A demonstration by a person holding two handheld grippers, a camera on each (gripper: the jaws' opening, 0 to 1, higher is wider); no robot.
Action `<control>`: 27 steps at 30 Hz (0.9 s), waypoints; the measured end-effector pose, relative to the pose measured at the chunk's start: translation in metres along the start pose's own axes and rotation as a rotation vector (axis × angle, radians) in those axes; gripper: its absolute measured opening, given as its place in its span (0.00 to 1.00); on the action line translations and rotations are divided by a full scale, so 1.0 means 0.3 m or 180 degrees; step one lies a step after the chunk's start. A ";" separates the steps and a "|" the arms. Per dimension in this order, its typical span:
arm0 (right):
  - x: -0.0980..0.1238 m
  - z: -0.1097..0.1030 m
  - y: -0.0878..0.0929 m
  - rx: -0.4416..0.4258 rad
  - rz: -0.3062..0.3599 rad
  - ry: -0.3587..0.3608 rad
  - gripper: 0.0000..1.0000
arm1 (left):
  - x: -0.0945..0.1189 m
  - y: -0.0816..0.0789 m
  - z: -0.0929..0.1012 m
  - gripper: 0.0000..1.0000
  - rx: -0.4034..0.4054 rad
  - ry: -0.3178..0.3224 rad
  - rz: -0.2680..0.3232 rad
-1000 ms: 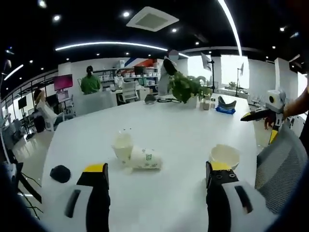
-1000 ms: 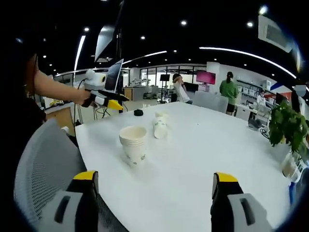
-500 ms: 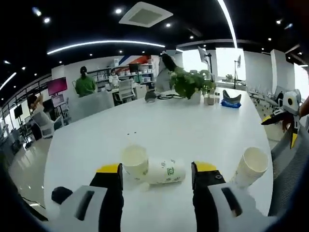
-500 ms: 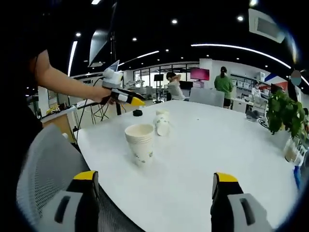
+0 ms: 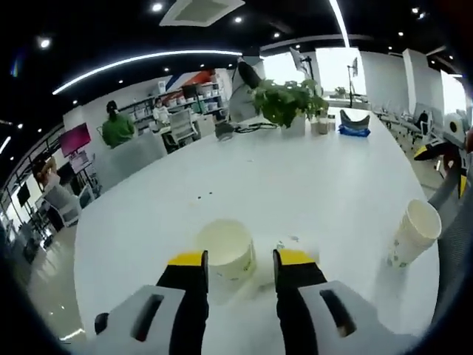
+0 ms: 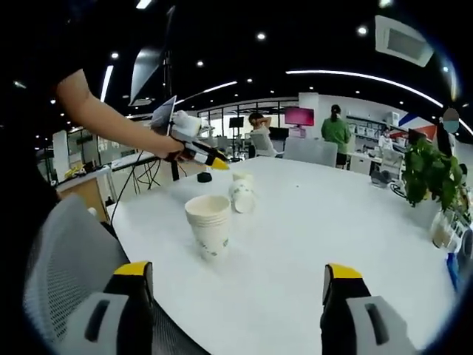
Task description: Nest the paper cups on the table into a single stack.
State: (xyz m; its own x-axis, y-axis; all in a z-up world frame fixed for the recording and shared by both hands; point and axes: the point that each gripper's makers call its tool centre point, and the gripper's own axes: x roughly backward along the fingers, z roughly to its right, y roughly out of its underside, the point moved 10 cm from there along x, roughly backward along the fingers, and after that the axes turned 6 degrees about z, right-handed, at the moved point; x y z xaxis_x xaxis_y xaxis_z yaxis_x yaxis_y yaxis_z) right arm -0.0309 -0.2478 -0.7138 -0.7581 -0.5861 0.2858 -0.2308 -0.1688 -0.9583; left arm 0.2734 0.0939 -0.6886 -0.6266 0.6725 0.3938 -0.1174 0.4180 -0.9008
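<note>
Now the white table [image 5: 310, 177] is spreading across mid frame; upright stack [image 6: 209, 224] standing centre-left, lying cups [image 5: 229, 250] at bottom centre. Left gripper [image 5: 238, 260] is straddling them, unclamped; right gripper [image 6: 235, 275] hanging wide apart. Squeeze gently, avoid crushing.

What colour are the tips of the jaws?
Yellow tips on black jaws; the right gripper view shows the right gripper best.

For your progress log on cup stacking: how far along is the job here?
Done: some white paper cups already nest in an upright stack near the white table's edge. In hand: the left gripper straddles the lying white paper cups, jaws not visibly closed. Left: grasp them and nest them onto the stack. The right gripper is open, idle.
</note>
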 end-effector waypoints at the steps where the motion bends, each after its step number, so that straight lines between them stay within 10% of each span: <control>1: -0.001 0.000 0.000 0.0014 -0.0012 -0.0005 0.96 | -0.013 0.001 -0.002 0.31 -0.0050 0.0024 -0.0032; 20: -0.006 0.010 0.009 0.0032 -0.0119 0.0073 0.89 | -0.146 0.002 -0.041 0.13 -0.1701 0.0754 -0.0891; 27: -0.007 0.014 0.014 0.0014 -0.0144 0.0094 0.88 | -0.181 0.005 -0.028 0.08 -0.1834 0.0946 -0.0985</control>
State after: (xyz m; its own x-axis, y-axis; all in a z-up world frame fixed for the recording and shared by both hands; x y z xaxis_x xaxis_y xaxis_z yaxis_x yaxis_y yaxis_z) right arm -0.0277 -0.2507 -0.7184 -0.7646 -0.5543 0.3290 -0.2628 -0.1981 -0.9443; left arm 0.3138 0.0631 -0.7098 -0.3845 0.5745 0.7225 0.2208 0.8172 -0.5323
